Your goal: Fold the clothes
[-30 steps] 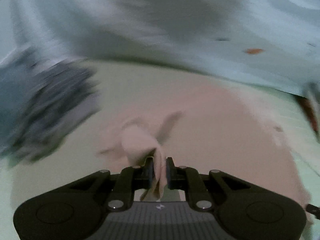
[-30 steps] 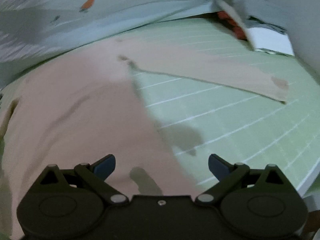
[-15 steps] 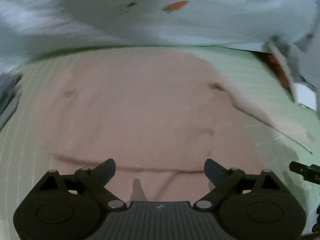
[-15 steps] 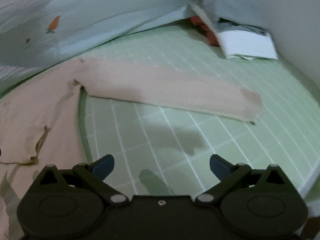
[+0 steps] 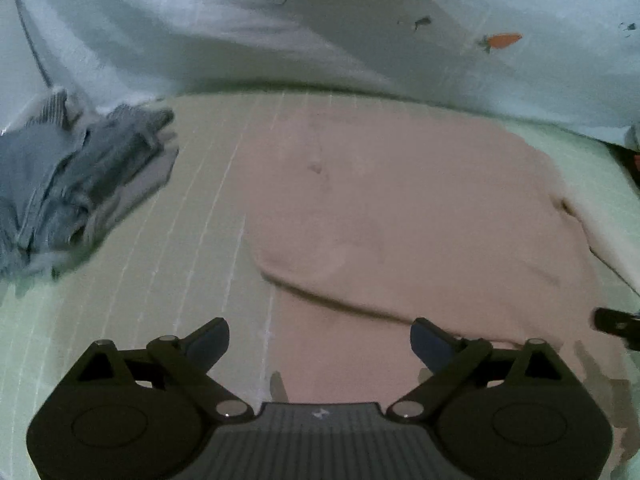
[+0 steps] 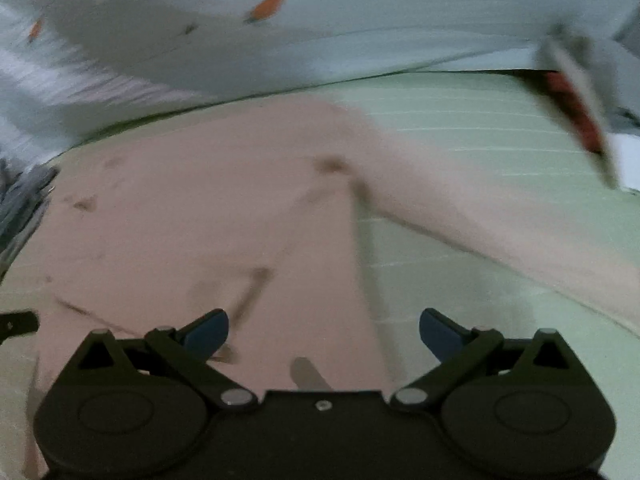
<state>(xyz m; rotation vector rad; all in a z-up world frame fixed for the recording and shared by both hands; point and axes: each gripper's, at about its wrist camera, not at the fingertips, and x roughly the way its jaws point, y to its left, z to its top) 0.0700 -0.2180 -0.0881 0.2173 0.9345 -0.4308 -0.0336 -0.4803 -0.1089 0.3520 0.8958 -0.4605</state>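
The pink long-sleeved top (image 5: 420, 208) lies flat ahead of both sets of fingers, one side apparently folded in — its other sleeve (image 6: 500, 224) is still spread. The left gripper (image 5: 320, 340) and right gripper (image 6: 324, 332) gape wide, empty.

Left tongs (image 5: 320, 340) spread wide, empty, angled downward. Right tongs (image 6: 324, 330) likewise wide, empty.
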